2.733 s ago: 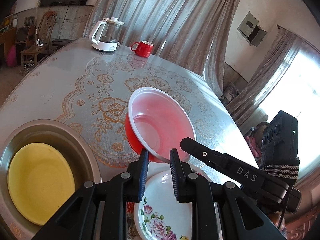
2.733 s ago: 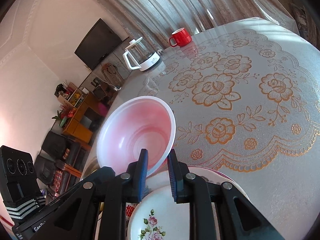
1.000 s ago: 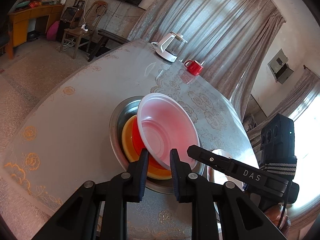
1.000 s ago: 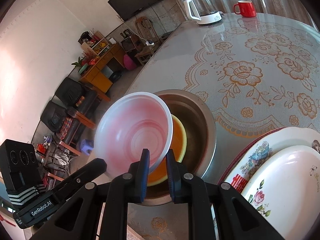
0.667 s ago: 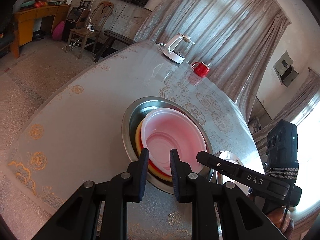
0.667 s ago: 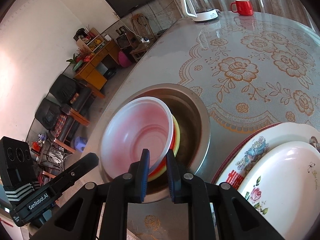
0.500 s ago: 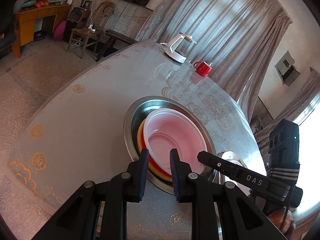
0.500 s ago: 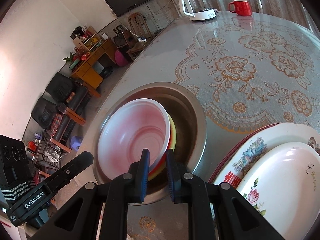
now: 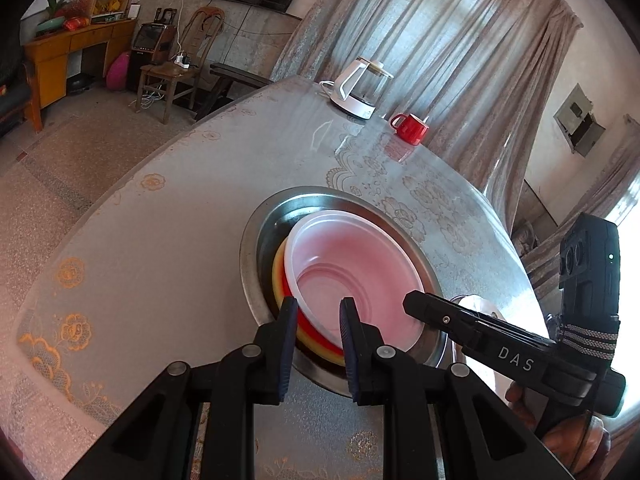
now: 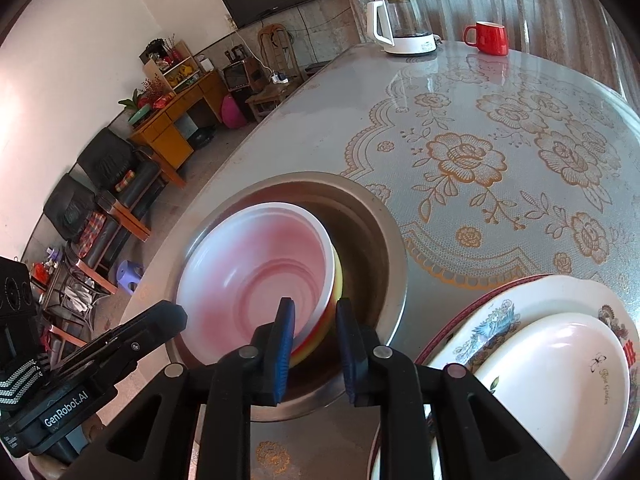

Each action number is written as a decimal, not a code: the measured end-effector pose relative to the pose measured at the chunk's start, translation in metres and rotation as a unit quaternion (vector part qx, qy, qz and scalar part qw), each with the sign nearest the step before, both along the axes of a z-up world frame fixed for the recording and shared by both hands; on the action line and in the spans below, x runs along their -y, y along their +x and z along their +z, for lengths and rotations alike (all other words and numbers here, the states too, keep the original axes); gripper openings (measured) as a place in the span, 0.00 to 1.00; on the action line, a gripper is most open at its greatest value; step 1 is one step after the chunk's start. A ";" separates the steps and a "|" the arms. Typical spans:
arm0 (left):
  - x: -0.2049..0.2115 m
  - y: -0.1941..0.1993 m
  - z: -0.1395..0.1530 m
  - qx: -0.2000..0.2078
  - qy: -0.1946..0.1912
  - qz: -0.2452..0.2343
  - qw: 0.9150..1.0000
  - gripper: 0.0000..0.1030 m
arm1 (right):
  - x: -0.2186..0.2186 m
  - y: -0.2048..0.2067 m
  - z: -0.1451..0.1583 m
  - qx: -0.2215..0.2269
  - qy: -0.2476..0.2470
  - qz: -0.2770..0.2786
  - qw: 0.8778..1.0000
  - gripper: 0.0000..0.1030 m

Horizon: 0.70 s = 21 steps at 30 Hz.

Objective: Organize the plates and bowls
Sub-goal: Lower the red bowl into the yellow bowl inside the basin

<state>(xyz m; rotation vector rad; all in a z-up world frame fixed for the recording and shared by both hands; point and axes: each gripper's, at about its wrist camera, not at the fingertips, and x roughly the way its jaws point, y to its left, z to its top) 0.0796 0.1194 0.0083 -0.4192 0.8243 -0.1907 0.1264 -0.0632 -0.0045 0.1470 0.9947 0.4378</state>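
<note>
The round plastic bowl, red outside and pinkish-white inside [image 9: 352, 276], sits on a yellow plate [image 9: 279, 268] in a steel basin [image 9: 250, 248], its rim between both grippers' jaws: the left gripper [image 9: 316, 344] clamps it, the right gripper [image 10: 314, 344] has just been loosening.

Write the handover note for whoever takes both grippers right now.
Left gripper: shut on the near rim of the red bowl.
Right gripper: jaws have just been opening; the rim is between them, not pressed.
Things: the red bowl sits on the yellow plate inside the steel basin. The flowered plates are stacked beside it.
Done: bowl nested in the basin.
Left: release the left grip and back both grippers out; the flowered plates probably come next.
</note>
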 end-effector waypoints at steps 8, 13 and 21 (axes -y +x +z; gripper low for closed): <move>0.004 0.006 -0.004 -0.002 0.002 -0.010 1.000 0.20 | -0.011 0.007 0.000 0.013 -0.047 0.020 0.999 0.21; 0.005 0.010 -0.003 -0.002 0.009 -0.009 1.000 0.22 | -0.014 0.011 -0.001 0.027 -0.075 0.020 0.997 0.18; 0.013 0.008 -0.003 -0.001 0.041 -0.004 0.999 0.23 | -0.010 0.009 0.001 0.027 -0.064 0.011 0.997 0.24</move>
